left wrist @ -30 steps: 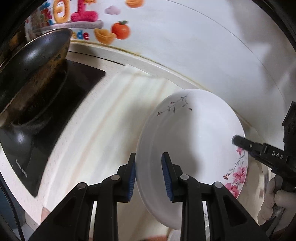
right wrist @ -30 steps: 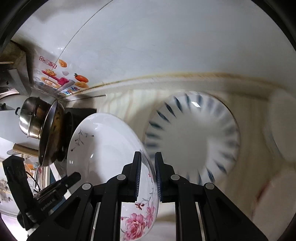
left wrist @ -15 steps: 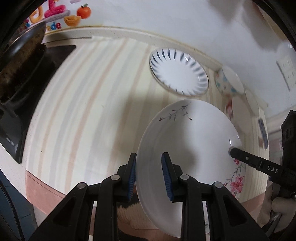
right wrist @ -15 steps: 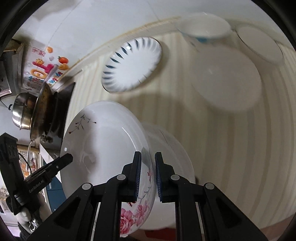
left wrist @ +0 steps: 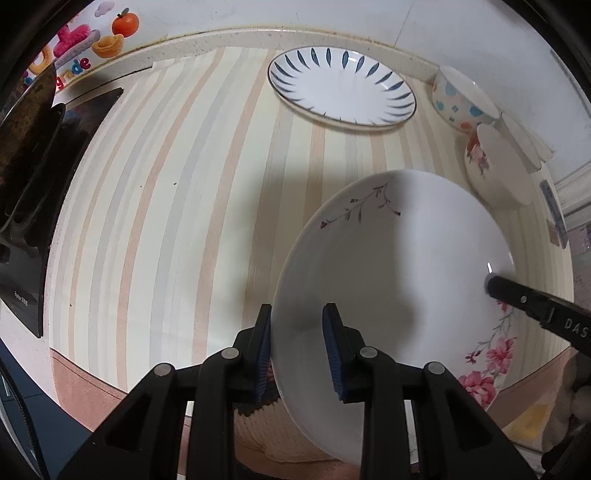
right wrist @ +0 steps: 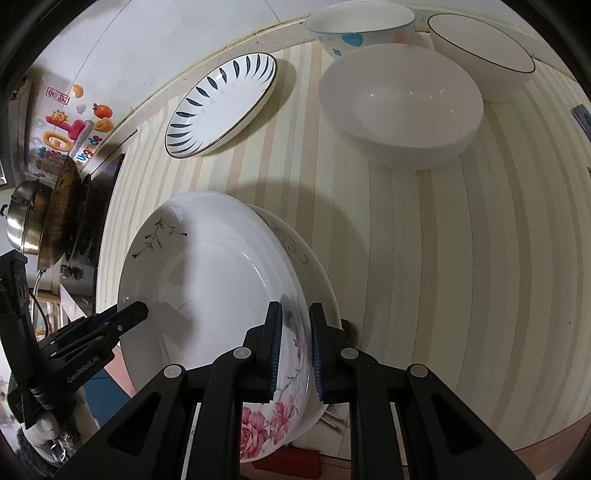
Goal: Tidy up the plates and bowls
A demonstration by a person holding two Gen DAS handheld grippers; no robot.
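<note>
Striped cream-and-peach counter (left wrist: pixel 177 192) runs to a white tiled wall with cartoon stickers (left wrist: pixel 74 44) at 11 o'clock in the left wrist view, where a dark wok (left wrist: pixel 26 147) sits on a black cooktop (left wrist: pixel 22 291) at 9 o'clock.

At centre, a white floral plate (left wrist: pixel 388 266) with pink blossoms on its rim is held tilted above the counter by both tools. The left gripper (left wrist: pixel 297 347) has its blue-padded fingers (left wrist: pixel 263 354) closed narrow on the plate's near edge at 6 o'clock. The right gripper (right wrist: pixel 295 350) likewise pinches the rim by the pink flowers, at 6 o'clock in its own view. Directly beneath, in the right wrist view, lies a second white plate (right wrist: pixel 295 247) with a grey scroll motif; whether the two touch cannot be told.

A blue-leaf plate (right wrist: pixel 221 107) rests at 12 o'clock near the wall. Well apart at 1 o'clock stand a wide white bowl (right wrist: pixel 402 107), a pastel-dotted bowl (right wrist: pixel 362 26) and a dark-rimmed white bowl (right wrist: pixel 484 55), clustered close. A steel pot (right wrist: pixel 18 218) shows at 9 o'clock.
</note>
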